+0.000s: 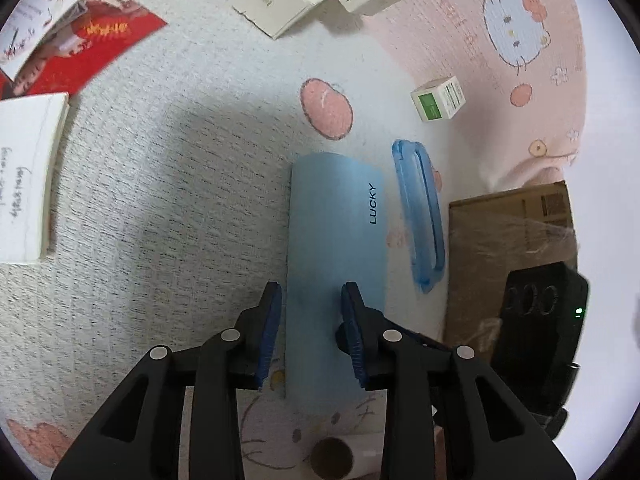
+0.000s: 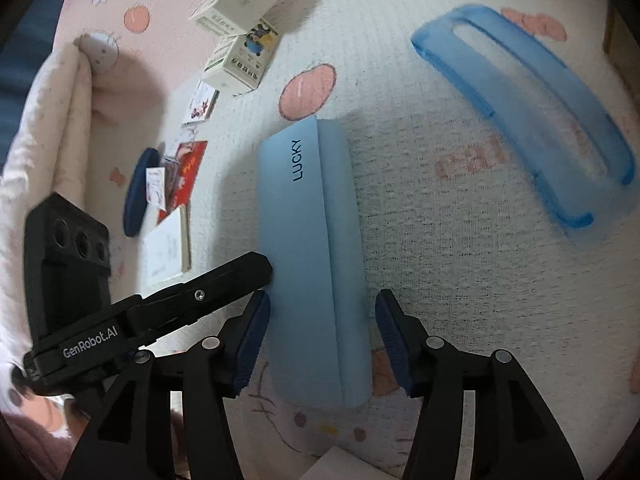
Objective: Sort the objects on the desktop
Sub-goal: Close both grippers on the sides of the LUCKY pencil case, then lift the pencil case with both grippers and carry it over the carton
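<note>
Both grippers sit over the long pale-blue "LUCKY" case [image 1: 336, 264] lying flat on the white-and-pink cartoon-print cloth [image 1: 160, 184], with a translucent blue plastic frame [image 1: 420, 212] just beside it. The left gripper [image 1: 310, 292] is partly open, one pad off the case's edge and the other over its top, gripping nothing; only this view shows the brown cardboard box [image 1: 508, 240]. The right gripper [image 2: 320, 304] straddles the case's near end, jaws wide and clear of both sides, and this view alone catches a dark-blue oval object [image 2: 138, 192] by the cards.

The right gripper [image 2: 320, 340] straddles the near end of the light-blue "LUCKY" case [image 2: 310, 248], pads clear. The translucent blue plastic frame [image 2: 532, 120] lies right of the case.
</note>
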The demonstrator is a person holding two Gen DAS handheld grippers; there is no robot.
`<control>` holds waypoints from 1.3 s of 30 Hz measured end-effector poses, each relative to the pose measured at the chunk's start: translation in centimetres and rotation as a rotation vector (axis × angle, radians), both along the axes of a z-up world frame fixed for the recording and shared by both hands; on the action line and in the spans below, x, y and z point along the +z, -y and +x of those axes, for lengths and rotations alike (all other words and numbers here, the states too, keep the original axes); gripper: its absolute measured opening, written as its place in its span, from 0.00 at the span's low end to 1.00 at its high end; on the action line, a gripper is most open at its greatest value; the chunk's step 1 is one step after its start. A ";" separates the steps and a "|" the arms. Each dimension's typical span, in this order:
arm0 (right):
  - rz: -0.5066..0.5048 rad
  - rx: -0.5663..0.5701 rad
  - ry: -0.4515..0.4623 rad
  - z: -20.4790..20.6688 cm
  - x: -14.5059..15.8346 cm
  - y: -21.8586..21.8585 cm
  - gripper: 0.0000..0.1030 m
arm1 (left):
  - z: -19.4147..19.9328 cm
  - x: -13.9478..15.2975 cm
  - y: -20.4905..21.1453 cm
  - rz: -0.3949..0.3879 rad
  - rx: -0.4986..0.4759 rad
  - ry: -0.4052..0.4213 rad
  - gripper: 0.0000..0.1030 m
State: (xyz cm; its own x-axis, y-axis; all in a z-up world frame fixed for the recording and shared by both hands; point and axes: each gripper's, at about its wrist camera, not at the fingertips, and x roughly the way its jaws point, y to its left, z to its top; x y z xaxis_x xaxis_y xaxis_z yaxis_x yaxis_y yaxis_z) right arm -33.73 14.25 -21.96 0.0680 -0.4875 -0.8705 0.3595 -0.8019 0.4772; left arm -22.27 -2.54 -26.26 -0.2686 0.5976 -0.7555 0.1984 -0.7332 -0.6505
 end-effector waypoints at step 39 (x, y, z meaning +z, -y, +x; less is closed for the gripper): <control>-0.061 -0.013 -0.524 3.9 20.1 -7.5 0.50 | 1.6 17.9 -11.1 0.070 -0.166 -0.402 0.34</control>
